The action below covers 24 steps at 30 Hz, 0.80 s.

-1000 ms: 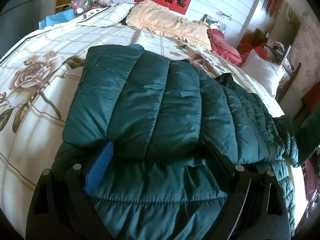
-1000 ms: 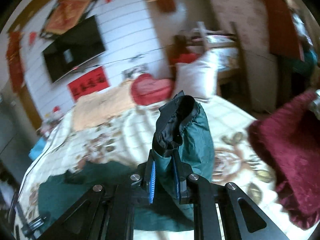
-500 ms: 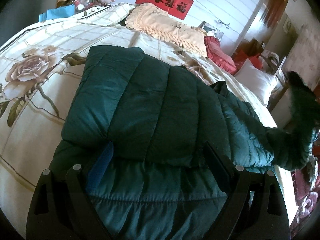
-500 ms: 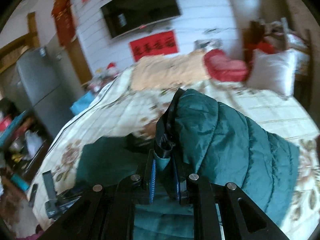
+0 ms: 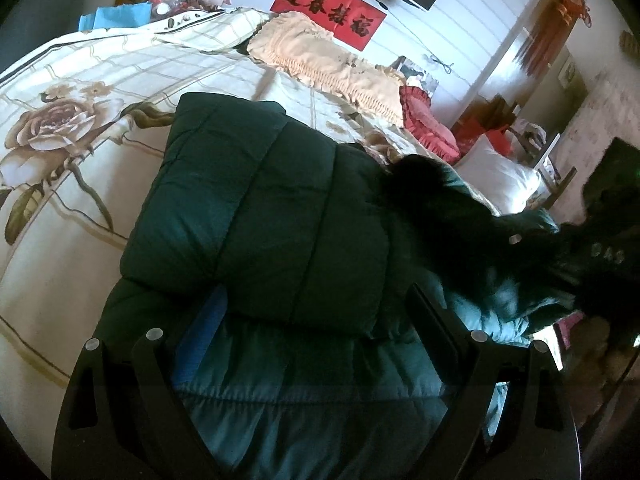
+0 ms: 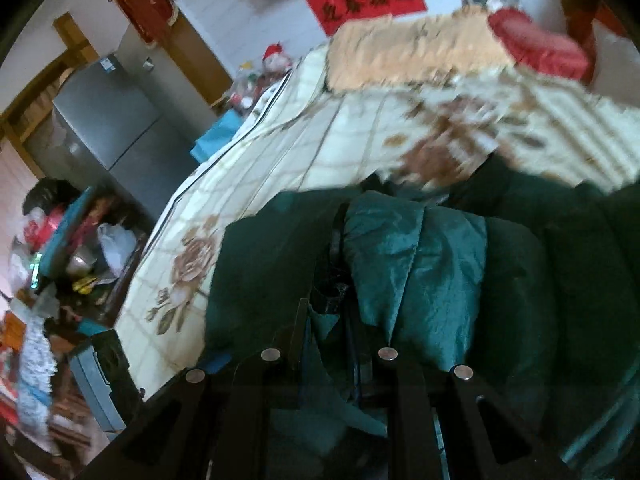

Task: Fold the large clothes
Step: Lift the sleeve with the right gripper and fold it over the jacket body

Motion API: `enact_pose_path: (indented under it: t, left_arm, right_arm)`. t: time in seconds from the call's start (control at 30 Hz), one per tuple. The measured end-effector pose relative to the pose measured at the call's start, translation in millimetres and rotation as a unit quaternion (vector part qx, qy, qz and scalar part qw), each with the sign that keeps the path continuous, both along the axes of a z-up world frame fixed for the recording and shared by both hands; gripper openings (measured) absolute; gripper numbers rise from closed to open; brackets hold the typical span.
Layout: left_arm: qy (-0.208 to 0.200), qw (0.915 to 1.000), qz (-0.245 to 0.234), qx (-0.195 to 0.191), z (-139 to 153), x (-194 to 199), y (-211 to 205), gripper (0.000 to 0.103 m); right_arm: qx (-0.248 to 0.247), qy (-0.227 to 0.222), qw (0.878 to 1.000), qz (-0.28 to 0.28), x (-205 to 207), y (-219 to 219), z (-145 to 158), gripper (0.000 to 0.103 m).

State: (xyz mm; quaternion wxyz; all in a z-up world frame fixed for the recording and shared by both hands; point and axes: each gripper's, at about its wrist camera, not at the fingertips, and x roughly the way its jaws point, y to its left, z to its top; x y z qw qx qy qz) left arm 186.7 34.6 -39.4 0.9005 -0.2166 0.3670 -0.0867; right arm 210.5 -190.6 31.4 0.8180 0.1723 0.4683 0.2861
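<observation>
Left gripper (image 5: 312,320) is standing wide open, its fingers (image 5: 200,332) straddling a folded edge of the green jacket (image 5: 256,216) without pinching it. Right gripper (image 6: 328,320) is clamping tight on a jacket cuff (image 6: 326,326), its sleeve draping toward 1 o'clock. Jacket is lying on the floral bedspread (image 5: 80,120).
</observation>
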Motion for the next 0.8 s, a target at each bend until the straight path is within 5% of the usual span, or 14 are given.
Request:
enact_pose_path:
  t: [0.13,0.23,0.27,0.6,0.8]
  left_arm:
    - [-0.002,1.0000,0.000,-0.005,0,-1,1,0.091]
    - [-0.002,1.0000,-0.001,-0.007,0,0,2,0.091]
    - [-0.002,1.0000,-0.001,-0.008,0,-1,2,0.091]
    - [-0.007,0.9998,-0.004,-0.020,18,-8,-2,0.091]
    - [0.019,0.9995,-0.025,-0.001,40,13,-28,0.091]
  right_arm:
    - [0.019,0.036,0.999,0.020,2,11,-14,0.021]
    - [0.064,0.046,0.996,0.029,-3,6,-6,0.064]
    - [0.068,0.040,0.996,0.029,-6,3,-1,0.069]
    - [0.057,-0.030,0.998,-0.014,-63,-75,60,0.072]
    - [-0.013,-0.079,0.996,-0.047,-97,-124,76,0.076]
